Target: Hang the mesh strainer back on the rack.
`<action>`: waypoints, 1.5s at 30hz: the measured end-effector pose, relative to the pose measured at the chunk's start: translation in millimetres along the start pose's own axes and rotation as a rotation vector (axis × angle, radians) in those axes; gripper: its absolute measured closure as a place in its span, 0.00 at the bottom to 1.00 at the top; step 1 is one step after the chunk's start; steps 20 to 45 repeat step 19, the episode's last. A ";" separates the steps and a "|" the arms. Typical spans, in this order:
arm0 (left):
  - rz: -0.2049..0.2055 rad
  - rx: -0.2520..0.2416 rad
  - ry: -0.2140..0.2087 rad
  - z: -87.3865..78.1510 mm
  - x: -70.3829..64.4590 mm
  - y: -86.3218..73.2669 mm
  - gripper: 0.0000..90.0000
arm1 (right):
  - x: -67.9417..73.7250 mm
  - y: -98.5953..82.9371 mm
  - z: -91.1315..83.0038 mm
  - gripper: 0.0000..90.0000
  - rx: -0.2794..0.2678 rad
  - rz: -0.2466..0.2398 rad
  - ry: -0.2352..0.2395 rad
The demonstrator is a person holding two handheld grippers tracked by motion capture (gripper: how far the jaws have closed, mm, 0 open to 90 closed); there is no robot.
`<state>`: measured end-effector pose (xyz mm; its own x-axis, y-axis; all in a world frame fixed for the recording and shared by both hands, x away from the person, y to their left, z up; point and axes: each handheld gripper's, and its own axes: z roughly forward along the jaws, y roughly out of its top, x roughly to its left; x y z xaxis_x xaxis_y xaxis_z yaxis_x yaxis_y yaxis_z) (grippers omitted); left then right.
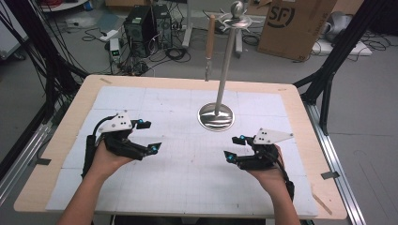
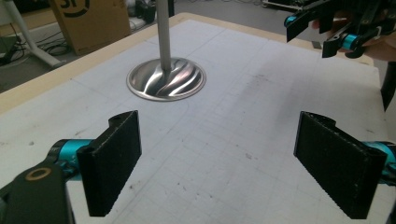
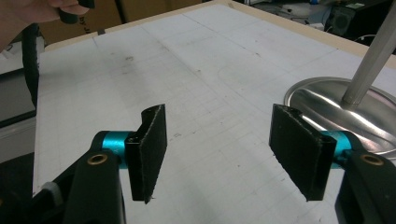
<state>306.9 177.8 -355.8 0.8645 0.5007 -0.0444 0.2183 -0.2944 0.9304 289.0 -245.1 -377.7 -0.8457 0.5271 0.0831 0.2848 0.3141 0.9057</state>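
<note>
Overhead, utensil (image 1: 210,47) hangs from stand (image 1: 227,56); both tongs (image 1: 147,136) (image 1: 234,148) gape.

White gridded mat (image 1: 187,183) covering wooden table (image 1: 65,136). Steel stand (image 1: 217,115) upright at centre-far, round base on mat. Wooden-handled tool (image 1: 210,44) hanging from its top. Cardboard box (image 1: 293,23) and computer tower (image 1: 141,23) on far floor.

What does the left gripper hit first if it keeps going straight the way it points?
Probably the round polished steel base of the hanging stand: it lies ahead of the open left gripper, slightly off-centre. Only bare white mat lies between; depth uncertain.
</note>
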 end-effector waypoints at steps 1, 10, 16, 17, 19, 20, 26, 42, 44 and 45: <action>-0.004 0.003 0.005 -0.1 0.1 -1.8 0.17 | 0.1 0.0 0.0 0.40 0.000 0.000 0.001; -0.008 0.032 0.022 1.5 0.4 -12.3 0.17 | -0.3 -0.2 0.5 0.40 0.004 -0.002 -0.002; -0.014 0.030 0.027 2.0 -0.6 -16.3 0.17 | -0.4 -0.2 1.2 0.40 0.003 -0.007 0.000; -0.013 0.034 0.028 2.5 -0.4 -17.0 0.17 | -0.1 -0.2 1.3 0.40 0.004 -0.004 -0.001; -0.015 0.039 0.033 3.5 -0.1 -18.4 0.17 | -0.3 -0.3 1.3 0.40 0.005 -0.005 0.000; -0.015 0.039 0.033 3.5 -0.1 -18.4 0.17 | -0.3 -0.3 1.3 0.40 0.005 -0.005 0.000; -0.015 0.039 0.033 3.5 -0.1 -18.4 0.17 | -0.3 -0.3 1.3 0.40 0.005 -0.005 0.000; -0.015 0.039 0.033 3.5 -0.1 -18.4 0.17 | -0.3 -0.3 1.3 0.40 0.005 -0.005 0.000; -0.015 0.039 0.033 3.5 -0.1 -18.4 0.17 | -0.3 -0.3 1.3 0.40 0.005 -0.005 0.000; -0.015 0.039 0.033 3.5 -0.1 -18.4 0.17 | -0.3 -0.3 1.3 0.40 0.005 -0.005 0.000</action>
